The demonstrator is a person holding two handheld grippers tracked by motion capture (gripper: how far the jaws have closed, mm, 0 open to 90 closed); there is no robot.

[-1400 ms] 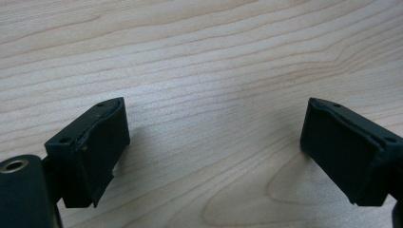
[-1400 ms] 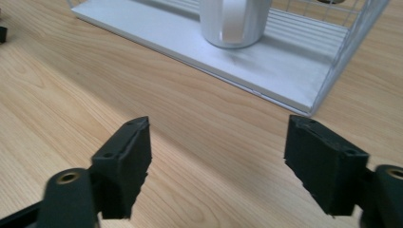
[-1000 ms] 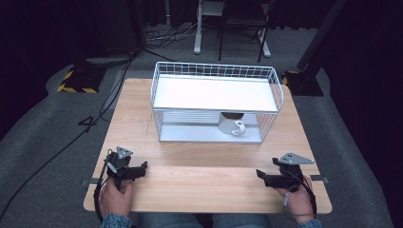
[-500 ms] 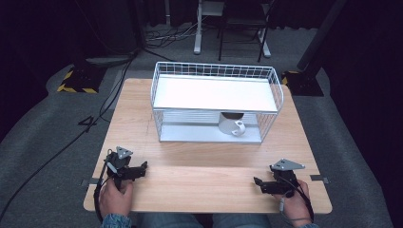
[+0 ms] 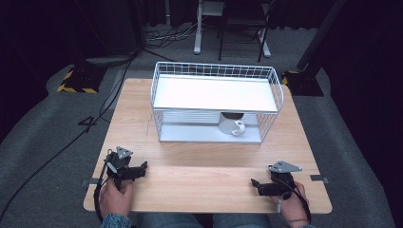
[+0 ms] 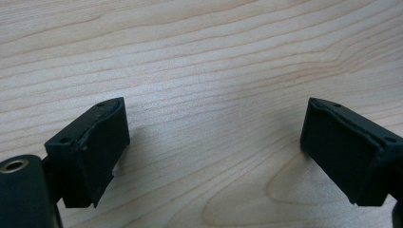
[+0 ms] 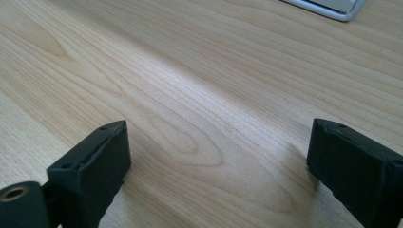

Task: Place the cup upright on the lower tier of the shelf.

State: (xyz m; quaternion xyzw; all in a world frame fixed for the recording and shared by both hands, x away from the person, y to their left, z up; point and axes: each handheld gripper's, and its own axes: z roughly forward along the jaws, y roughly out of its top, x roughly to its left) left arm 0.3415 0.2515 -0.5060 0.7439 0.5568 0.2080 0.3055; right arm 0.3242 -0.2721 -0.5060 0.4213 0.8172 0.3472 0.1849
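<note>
- While both hands are resting at the near edge of the table [image 5: 204,166], the left hand-held gripper [image 5: 141,167] is lying low over the wood near the left corner, its jaws pointing toward the middle of the table.
- Its jaws are standing wide apart in the left gripper view, with bare wood grain between them and nothing gripped.
- The right hand-held gripper [image 5: 255,184] is sitting near the right corner, its jaws pointing left toward the other gripper, well apart from it.
- Its jaws have just been opening and are now standing wide, released, with bare table between them in the right gripper view.
- A white wire rack [image 5: 216,76] is standing on the far half of the table, well apart from both grippers, with a white shelf panel across its upper level.
- A white mug [image 5: 230,127] is sitting upright on the rack's lower level, right of centre, its handle turned toward the person and partly hidden by the shelf above.
- A corner of the rack's base [image 7: 328,9] is showing at the top of the right gripper view.
</note>
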